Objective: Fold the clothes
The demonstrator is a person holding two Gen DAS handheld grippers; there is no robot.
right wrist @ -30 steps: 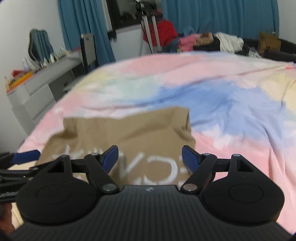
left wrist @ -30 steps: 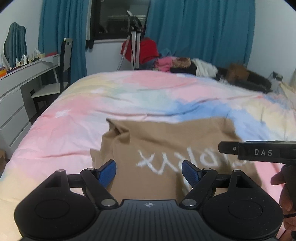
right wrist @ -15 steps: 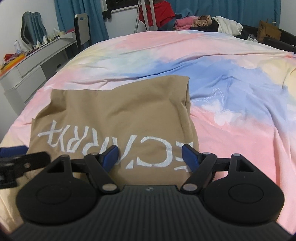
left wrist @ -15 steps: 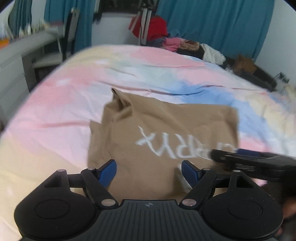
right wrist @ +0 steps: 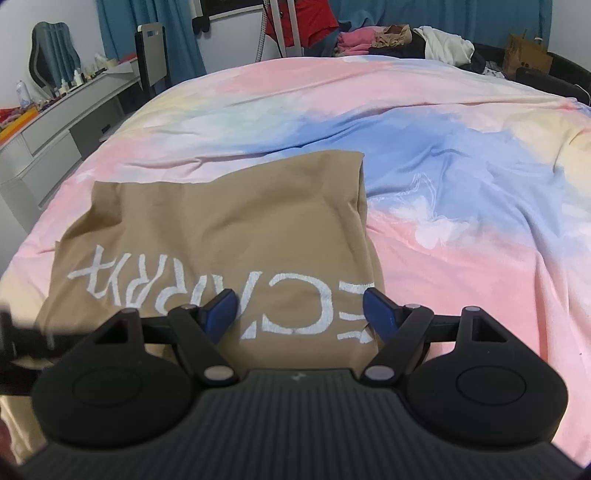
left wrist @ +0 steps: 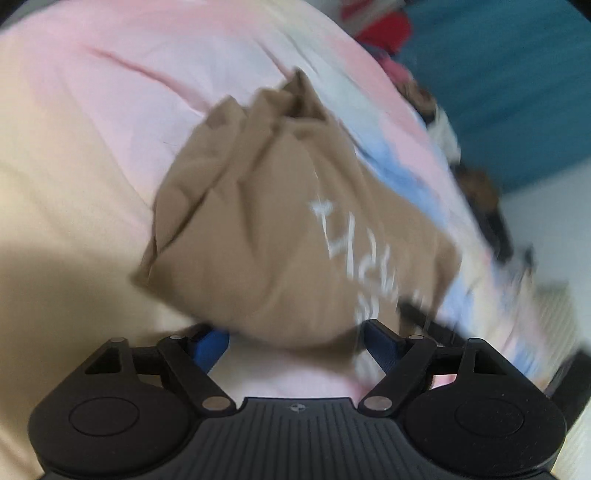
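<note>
A tan T-shirt point(right wrist: 221, 229) with white lettering lies folded flat on the pastel bedspread point(right wrist: 443, 166). My right gripper point(right wrist: 299, 310) is open and empty, low over the shirt's near right part. In the blurred, tilted left wrist view the shirt point(left wrist: 288, 229) fills the middle, bunched at its far end. My left gripper point(left wrist: 295, 341) is open and empty at the shirt's near edge. The right gripper shows there only as a dark blur at the right.
A grey dresser point(right wrist: 55, 140) with bottles and a chair point(right wrist: 151, 55) stand left of the bed. A pile of clothes point(right wrist: 406, 40) and a tripod lie past the bed's far end, before blue curtains point(right wrist: 443, 14).
My left gripper has swung down and tilted toward the shirt's left near edge, blurring its view. My right gripper has moved lower over the shirt. Both stayed open.
</note>
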